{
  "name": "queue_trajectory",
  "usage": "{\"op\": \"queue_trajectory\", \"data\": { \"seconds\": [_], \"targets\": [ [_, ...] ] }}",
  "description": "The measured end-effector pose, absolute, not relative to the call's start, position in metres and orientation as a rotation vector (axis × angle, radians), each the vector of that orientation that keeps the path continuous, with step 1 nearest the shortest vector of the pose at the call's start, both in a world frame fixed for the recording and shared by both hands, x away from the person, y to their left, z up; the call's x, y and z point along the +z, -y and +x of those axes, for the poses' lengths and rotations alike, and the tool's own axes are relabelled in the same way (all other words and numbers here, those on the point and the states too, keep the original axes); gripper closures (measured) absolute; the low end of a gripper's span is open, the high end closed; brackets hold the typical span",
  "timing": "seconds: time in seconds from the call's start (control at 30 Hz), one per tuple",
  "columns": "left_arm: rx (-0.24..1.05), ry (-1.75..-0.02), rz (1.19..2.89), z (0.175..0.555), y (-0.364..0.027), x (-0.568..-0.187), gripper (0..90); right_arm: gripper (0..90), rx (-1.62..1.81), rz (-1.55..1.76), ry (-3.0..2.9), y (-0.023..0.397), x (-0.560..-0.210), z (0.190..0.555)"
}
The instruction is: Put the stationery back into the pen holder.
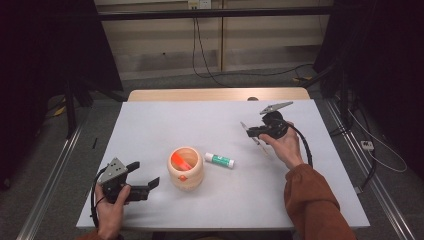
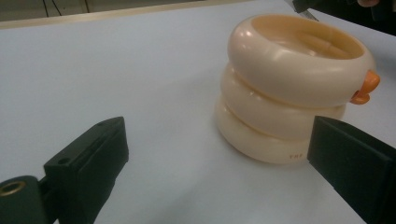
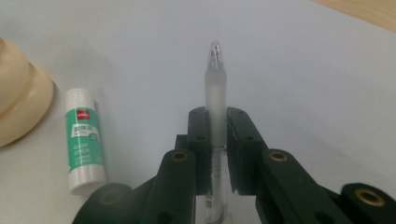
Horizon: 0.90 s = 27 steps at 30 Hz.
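My right gripper (image 1: 250, 131) is held above the right half of the white table (image 1: 150, 125), shut on a clear pen (image 1: 246, 128). In the right gripper view the pen (image 3: 215, 88) stands clamped between the two jaws of that gripper (image 3: 215, 119), tip pointing away. A cream ringed pot (image 1: 185, 169) sits mid-table with an orange marker (image 1: 180, 162) inside. Just right of it a green-and-white glue stick (image 1: 219, 160) lies flat. My left gripper (image 1: 146, 174) rests at the near left, open, its jaws pointing at the pot (image 2: 289, 88) with nothing between them.
A wooden strip (image 1: 215, 94) borders the table's far edge. Cables trail over the floor behind the table, and dark stands flank both sides. In the right gripper view the glue stick (image 3: 84, 140) lies left of the jaws, next to the pot (image 3: 18, 107).
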State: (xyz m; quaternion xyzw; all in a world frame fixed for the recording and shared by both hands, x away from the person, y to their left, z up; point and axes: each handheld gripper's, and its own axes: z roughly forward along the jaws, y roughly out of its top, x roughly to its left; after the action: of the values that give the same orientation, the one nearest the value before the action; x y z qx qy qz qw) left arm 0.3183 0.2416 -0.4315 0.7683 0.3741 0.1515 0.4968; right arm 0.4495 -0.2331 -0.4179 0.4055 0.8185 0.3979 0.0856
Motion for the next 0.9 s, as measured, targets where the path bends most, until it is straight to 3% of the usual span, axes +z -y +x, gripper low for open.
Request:
{"op": "queue_trajectory", "data": {
  "seconds": [0.9],
  "targets": [
    [0.367, -0.905, 1.866, 0.319, -0.242, -0.432, 5.0, 80.9, 1.583, 1.036, -2.304, 0.218, -0.405, 0.411]
  ]
}}
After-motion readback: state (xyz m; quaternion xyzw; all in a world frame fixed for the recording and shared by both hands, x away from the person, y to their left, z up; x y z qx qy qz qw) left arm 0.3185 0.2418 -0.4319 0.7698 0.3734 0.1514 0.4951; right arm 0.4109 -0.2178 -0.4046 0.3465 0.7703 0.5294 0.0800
